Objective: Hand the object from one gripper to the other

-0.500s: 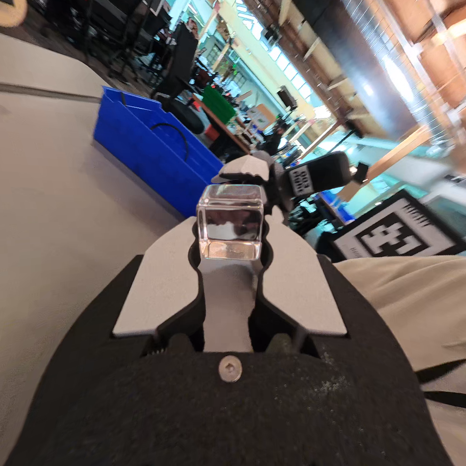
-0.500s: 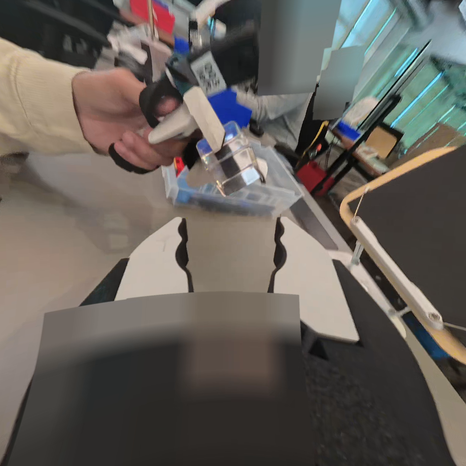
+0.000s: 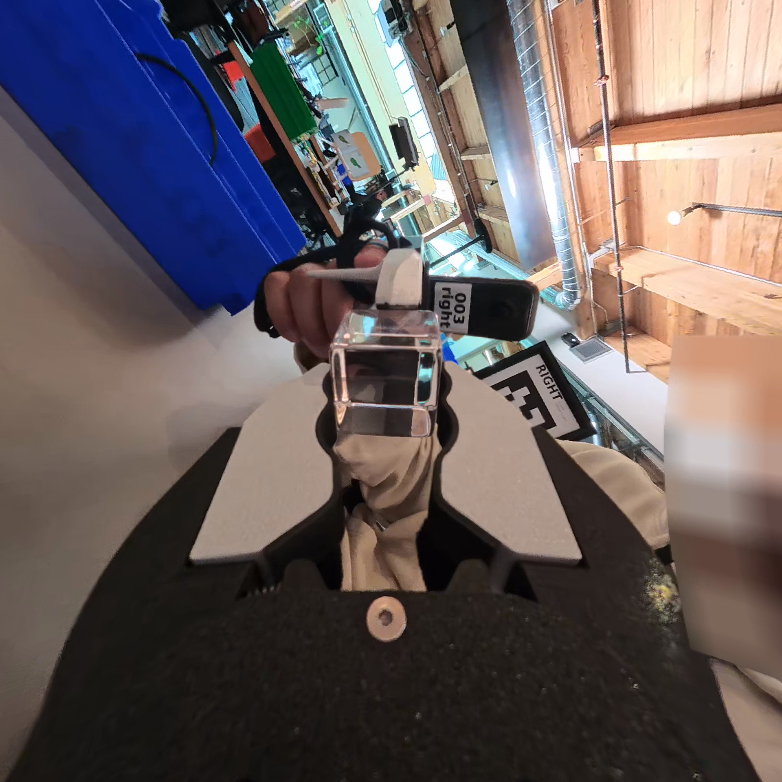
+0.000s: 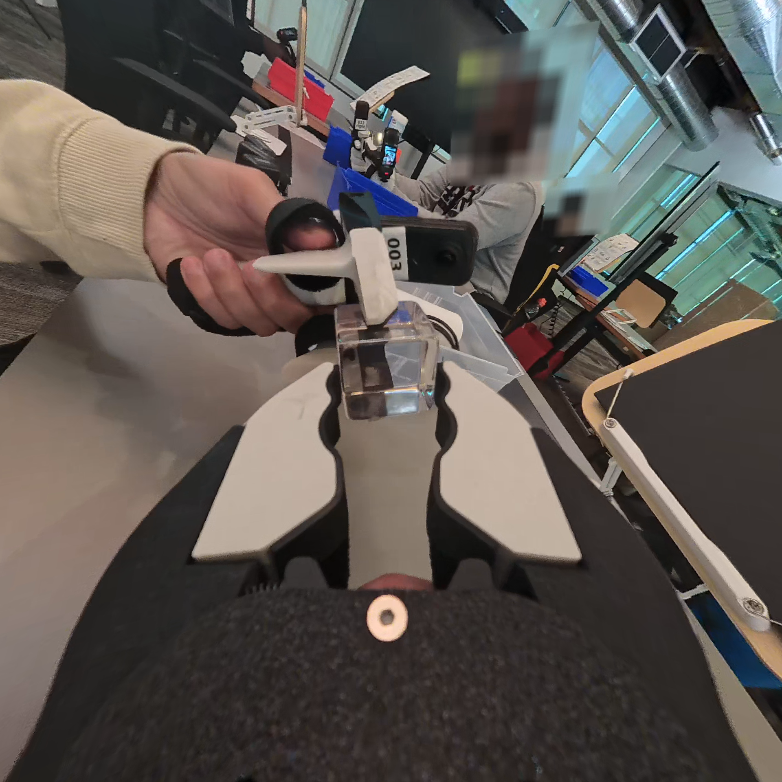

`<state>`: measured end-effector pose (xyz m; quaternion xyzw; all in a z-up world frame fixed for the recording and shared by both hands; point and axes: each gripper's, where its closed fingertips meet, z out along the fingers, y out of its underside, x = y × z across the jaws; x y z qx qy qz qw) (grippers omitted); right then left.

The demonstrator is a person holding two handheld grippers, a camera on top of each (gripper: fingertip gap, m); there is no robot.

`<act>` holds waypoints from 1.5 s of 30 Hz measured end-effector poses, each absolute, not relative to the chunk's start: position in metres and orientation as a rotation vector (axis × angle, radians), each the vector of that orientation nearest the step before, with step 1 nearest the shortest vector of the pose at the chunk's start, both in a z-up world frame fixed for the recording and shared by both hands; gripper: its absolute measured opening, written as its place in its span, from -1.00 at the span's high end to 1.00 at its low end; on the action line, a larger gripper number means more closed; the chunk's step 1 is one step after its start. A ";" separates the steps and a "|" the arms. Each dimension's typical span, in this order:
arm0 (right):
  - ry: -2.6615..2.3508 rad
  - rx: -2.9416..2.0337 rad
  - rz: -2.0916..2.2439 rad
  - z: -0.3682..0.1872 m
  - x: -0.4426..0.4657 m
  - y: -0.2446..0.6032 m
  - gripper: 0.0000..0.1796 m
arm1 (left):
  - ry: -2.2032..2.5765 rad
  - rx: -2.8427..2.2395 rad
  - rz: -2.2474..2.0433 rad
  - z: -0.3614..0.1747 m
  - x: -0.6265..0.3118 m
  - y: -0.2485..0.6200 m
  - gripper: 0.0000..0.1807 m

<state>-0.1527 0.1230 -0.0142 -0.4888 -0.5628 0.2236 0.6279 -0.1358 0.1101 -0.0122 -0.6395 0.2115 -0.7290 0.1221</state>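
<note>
**Clear cube caught between both claws above the counter**

Only the left wrist view shows the big blue plastic bin (image 3: 127,148) standing on the pale, smooth counter (image 3: 63,381), the timber ceiling behind it, and a black-and-white patterned marker board (image 3: 537,397). Only the right wrist view shows a black panel with a rounded wooden edge (image 4: 698,423), a person in grey (image 4: 486,211) seated at the far end of the counter, a ribbed cream sleeve (image 4: 63,177), and a see-through plastic box (image 4: 478,321) lying behind the cube.

The left claw (image 3: 385,381), with flat grey fingers and scalloped black inner edges, pinches the clear cube (image 3: 383,372) by two opposite faces. The cube is glassy and square-edged, held in the air off the counter. The right claw (image 4: 387,381), of the same build, presses its tips against the other pair of faces, so the two grips cross at right angles. In each view one finger of the far claw lies flat across the cube's top face; its partner is hidden beneath.

The left hand (image 4: 211,237) and the right hand (image 3: 296,304) each hold a handle through black fabric loops.

Half a second ago the right claw was spread wide and stood well short of the cube; it has since reached it and narrowed onto it. The left claw's grip is unchanged.
</note>
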 end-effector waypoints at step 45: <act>-0.805 -1.532 1.464 -0.018 -0.147 0.150 0.41 | 0.924 -1.703 -1.482 -0.025 -0.178 0.146 0.53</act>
